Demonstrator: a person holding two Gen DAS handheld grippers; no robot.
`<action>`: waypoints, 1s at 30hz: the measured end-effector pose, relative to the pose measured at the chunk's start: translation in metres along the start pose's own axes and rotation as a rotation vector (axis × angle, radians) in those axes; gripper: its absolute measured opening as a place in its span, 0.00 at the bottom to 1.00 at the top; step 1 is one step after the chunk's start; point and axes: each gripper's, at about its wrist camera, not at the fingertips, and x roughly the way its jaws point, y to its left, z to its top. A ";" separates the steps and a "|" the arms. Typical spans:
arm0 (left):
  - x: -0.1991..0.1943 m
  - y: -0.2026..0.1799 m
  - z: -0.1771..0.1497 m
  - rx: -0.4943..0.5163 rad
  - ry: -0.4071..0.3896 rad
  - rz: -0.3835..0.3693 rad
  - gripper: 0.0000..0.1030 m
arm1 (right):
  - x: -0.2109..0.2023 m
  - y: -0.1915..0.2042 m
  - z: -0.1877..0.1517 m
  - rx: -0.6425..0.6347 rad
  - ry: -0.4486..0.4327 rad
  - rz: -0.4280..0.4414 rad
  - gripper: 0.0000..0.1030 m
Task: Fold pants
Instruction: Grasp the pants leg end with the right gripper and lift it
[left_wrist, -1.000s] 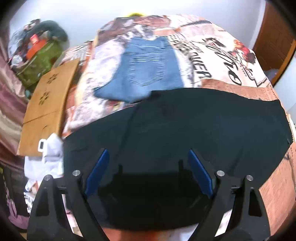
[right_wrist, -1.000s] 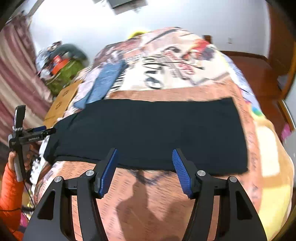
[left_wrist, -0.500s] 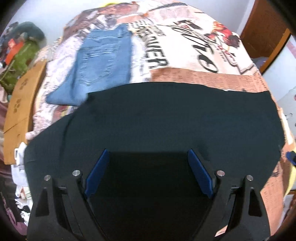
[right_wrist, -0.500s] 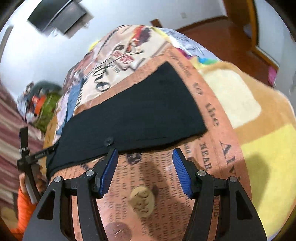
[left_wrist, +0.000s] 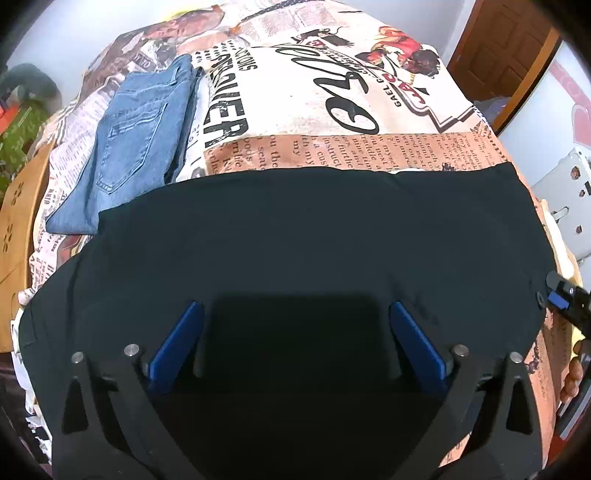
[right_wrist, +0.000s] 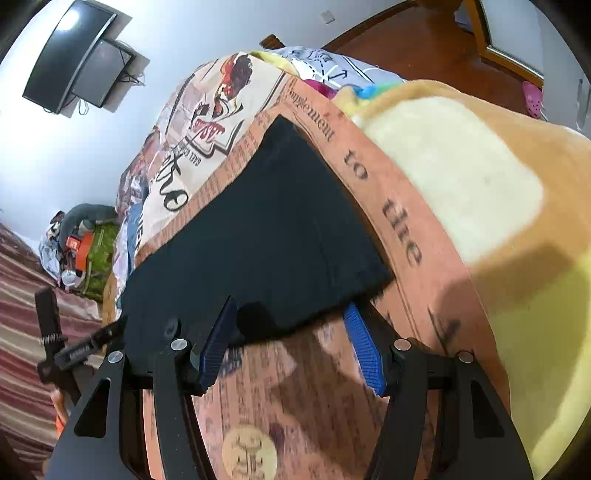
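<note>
- Where the printed bedspread (left_wrist: 332, 110) lies flat, the black pants (left_wrist: 314, 240) stretch across it as a long, matte, smooth band of soft cloth.
- Folded blue jeans (left_wrist: 136, 136), stitched denim, lie just beyond them.
- Left gripper (left_wrist: 295, 314) hangs over the dark fabric, jaws opening, pads pressing nothing.
- Right gripper (right_wrist: 290, 317) sits at the pants' near edge, blue ribbed fingers (right_wrist: 364, 350) apart, unclamped.
</note>
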 end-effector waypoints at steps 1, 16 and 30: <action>0.000 0.000 0.000 -0.003 -0.003 -0.005 1.00 | 0.001 0.000 0.001 -0.005 -0.002 -0.004 0.55; -0.002 0.004 -0.002 -0.014 -0.007 -0.024 1.00 | -0.005 0.020 0.018 -0.076 -0.113 -0.088 0.08; -0.075 0.031 -0.012 -0.046 -0.168 -0.009 1.00 | -0.042 0.124 0.042 -0.301 -0.277 0.008 0.06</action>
